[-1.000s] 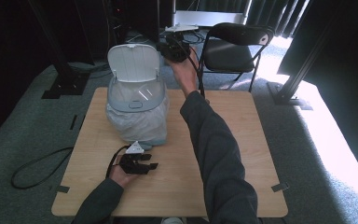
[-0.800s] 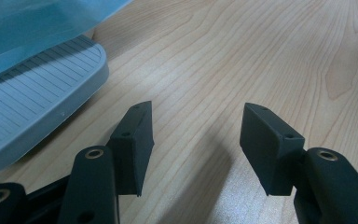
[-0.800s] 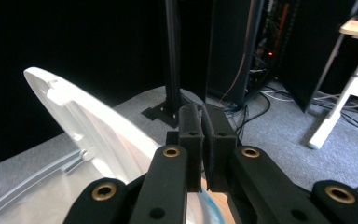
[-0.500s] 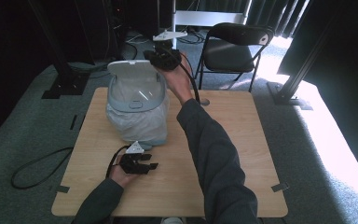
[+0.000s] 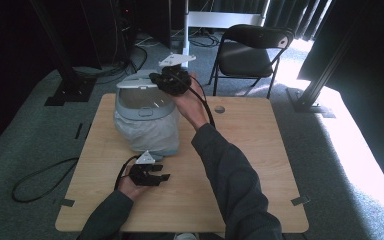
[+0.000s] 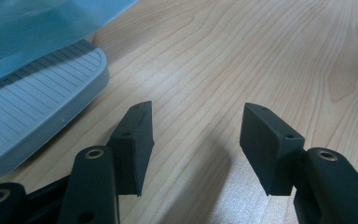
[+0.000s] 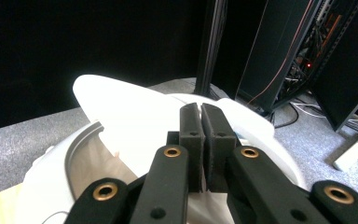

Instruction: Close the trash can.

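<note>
Left tongs point(image 5: 155, 176) lie low on the worktop point(image 5: 240, 165) at about 7 o'clock from its centre, held in the left hand point(image 5: 130, 185). Jaws stand spread, nothing between them but bare wood; in the left gripper view the same tongs point(image 6: 196, 144) sit just beside the grey ribbed pedal point(image 6: 32, 116) of the bin, which lies at 10 o'clock of them.

Bin point(image 5: 145, 125), wrapped in a clear bag, stands at 10 o'clock on the worktop, just beyond the left tongs.

Right tongs point(image 5: 167, 82) hover at the bin's far rim, at 1 o'clock of it, arm reaching over the worktop. Jaws are pressed together, pinching nothing. In the right gripper view these tongs point(image 7: 200, 140) rest over the white lid point(image 7: 130, 116), which is tilted partway down; contact cannot be told.

Black chair point(image 5: 252, 50) stands on the floor beyond, at 12 o'clock.
</note>
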A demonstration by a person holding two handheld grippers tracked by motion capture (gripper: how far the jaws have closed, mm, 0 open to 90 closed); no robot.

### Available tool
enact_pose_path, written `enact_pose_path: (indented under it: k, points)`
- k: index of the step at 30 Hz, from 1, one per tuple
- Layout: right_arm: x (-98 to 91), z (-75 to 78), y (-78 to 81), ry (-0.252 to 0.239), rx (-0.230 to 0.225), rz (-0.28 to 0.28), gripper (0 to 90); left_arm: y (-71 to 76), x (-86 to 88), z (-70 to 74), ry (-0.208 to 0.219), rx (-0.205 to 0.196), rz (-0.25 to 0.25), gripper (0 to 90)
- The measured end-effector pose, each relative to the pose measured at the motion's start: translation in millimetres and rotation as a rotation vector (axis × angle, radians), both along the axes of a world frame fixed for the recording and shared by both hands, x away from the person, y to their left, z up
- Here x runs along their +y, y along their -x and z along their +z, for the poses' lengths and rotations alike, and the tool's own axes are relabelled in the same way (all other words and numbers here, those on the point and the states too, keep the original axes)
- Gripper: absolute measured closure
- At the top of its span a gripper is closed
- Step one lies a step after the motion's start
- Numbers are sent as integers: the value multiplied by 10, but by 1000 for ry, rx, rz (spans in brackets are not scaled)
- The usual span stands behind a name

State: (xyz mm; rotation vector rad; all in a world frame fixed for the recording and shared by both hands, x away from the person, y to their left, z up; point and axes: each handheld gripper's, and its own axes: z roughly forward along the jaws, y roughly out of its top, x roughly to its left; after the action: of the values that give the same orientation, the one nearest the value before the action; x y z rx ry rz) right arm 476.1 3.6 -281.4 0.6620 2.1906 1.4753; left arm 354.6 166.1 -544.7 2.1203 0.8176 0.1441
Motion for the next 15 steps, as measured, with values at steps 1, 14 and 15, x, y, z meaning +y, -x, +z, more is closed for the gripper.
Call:
enact_pose_path:
  k: [1,14,15]
  points:
    - [1,-10,7,3,-2,1,878,-1,1,0,0,0,-1,445]
    - [7,-78,113,58,-9,24,899,-4,-8,-1,1,3,-4,445]
    - [7,-82,119,61,-7,25,899,-4,-8,-1,1,3,-4,445]
